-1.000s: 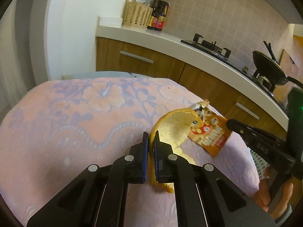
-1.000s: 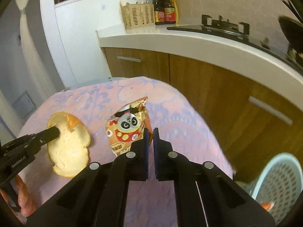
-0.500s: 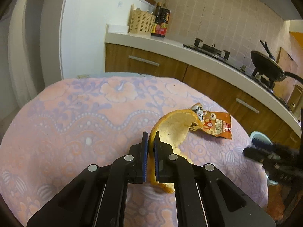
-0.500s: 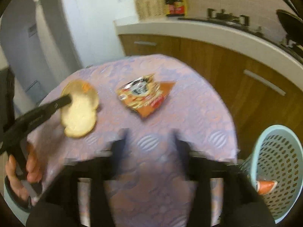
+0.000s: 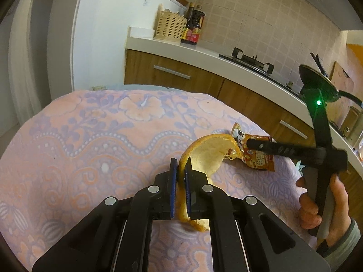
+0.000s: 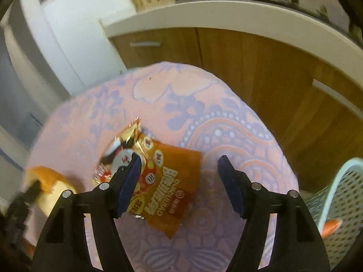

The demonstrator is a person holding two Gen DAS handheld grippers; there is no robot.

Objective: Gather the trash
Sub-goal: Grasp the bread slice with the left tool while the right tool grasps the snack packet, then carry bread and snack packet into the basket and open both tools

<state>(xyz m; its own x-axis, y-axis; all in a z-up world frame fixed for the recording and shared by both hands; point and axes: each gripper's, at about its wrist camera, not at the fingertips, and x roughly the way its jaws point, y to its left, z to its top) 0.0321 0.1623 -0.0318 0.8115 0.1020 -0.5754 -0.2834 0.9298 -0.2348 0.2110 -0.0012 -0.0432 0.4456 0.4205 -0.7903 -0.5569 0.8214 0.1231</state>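
My left gripper (image 5: 180,165) is shut on a curled piece of orange peel (image 5: 206,154) and holds it just above the flowered pink tablecloth (image 5: 90,136). An orange snack wrapper (image 6: 168,181) with a panda print lies flat on the cloth to the right of the peel. My right gripper (image 6: 179,158) hovers over it with its jaws apart and closing. The wrapper lies between and under them, and the pads do not press on it. The peel (image 6: 45,179) shows blurred at the left of the right wrist view.
A light blue perforated basket (image 6: 340,181) stands beside the table at the right, with something orange inside. Wooden cabinets (image 6: 249,68) under a white counter run close behind the table. A person's hand (image 5: 317,204) grips the right tool's handle.
The right gripper, earlier shut on the upright wrapper, opened and let it drop flat on the cloth, drew back, then came down over it again. The left gripper kept hold of the peel.
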